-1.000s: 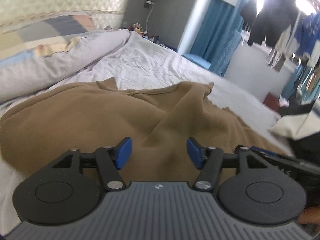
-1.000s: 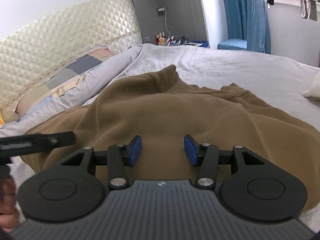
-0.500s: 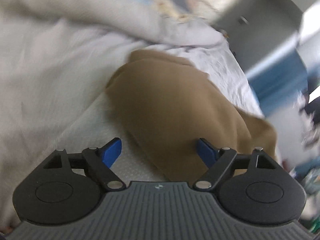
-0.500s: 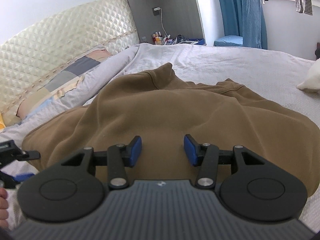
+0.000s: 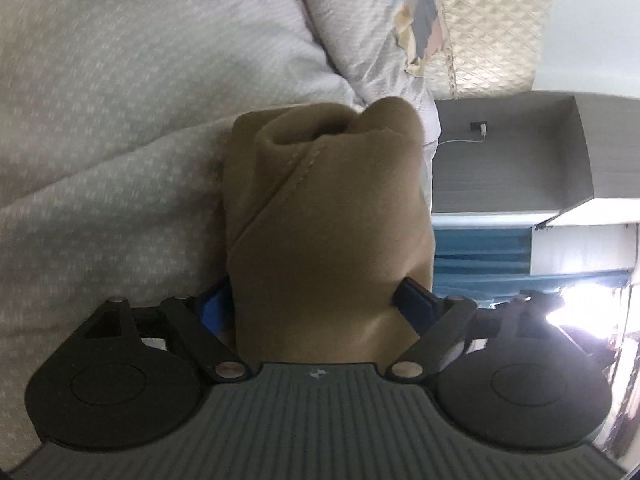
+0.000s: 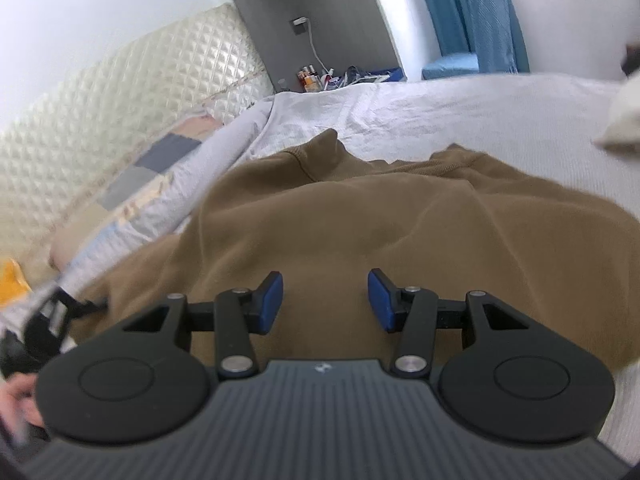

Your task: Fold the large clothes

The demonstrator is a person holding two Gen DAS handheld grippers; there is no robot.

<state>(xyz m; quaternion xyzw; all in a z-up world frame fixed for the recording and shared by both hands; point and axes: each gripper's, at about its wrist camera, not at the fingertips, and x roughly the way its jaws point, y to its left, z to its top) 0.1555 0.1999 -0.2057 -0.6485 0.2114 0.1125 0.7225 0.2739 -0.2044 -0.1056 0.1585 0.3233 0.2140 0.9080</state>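
A large brown sweatshirt (image 6: 400, 232) lies spread and rumpled on the bed. My right gripper (image 6: 325, 296) hovers over its near part, open, with nothing between the blue pads. In the left wrist view, which is rolled onto its side, a sleeve-like fold of the same brown sweatshirt (image 5: 328, 220) runs away from me and shows a round opening at its far end. My left gripper (image 5: 316, 300) straddles this fold with its jaws wide and closing, and the cloth fills the gap between them. The left gripper (image 6: 52, 312) also shows as a blur at the garment's left edge.
A white bed sheet (image 6: 460, 116) covers the mattress. A grey duvet (image 5: 120, 120) and patchwork pillow (image 6: 152, 172) lie along the quilted headboard (image 6: 120, 92). A bedside shelf with small bottles (image 6: 316, 78), blue curtains (image 6: 476, 12) and a white cloth (image 6: 620, 128) sit beyond.
My left gripper rolled onto its side, dropped to the sweatshirt's left edge and opened wider, so a fold of cloth now sits between its jaws. The right gripper stayed where it was.
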